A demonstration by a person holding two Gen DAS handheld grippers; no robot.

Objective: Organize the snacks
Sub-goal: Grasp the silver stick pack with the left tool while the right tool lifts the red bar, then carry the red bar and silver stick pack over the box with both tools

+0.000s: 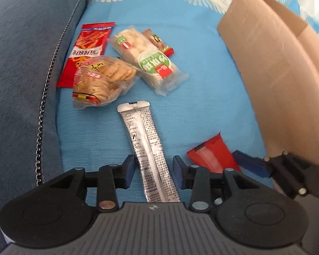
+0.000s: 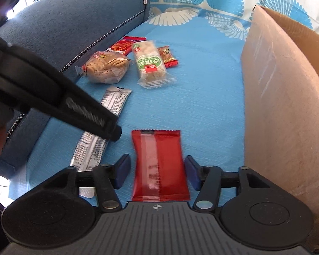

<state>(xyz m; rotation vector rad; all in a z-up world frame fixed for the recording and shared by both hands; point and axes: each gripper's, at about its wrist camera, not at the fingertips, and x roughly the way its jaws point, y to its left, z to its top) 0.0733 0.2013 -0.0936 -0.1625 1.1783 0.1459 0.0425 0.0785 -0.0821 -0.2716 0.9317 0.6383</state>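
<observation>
Pickup step, both at once. Left gripper (image 1: pixel 153 170) jaws open astride silver sachet (image 1: pixel 147 148); right gripper (image 2: pixel 157 172) open astride red packet (image 2: pixel 158 165). Next: close both, carry to cardboard box (image 2: pixel 287 106) at 3 o'clock.

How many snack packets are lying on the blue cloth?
6: a silver stick and a red packet nearest, then a cracker bag, long red pack, rice-cake pack and small red pack. The box may hide more.

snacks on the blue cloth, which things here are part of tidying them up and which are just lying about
Part of the job:
silver stick packet
red packet
cracker bag
rice cracker pack
red chip bag
small red snack
cardboard box
left tool
right tool

Just lying about:
blue cushion
patterned cloth
</observation>
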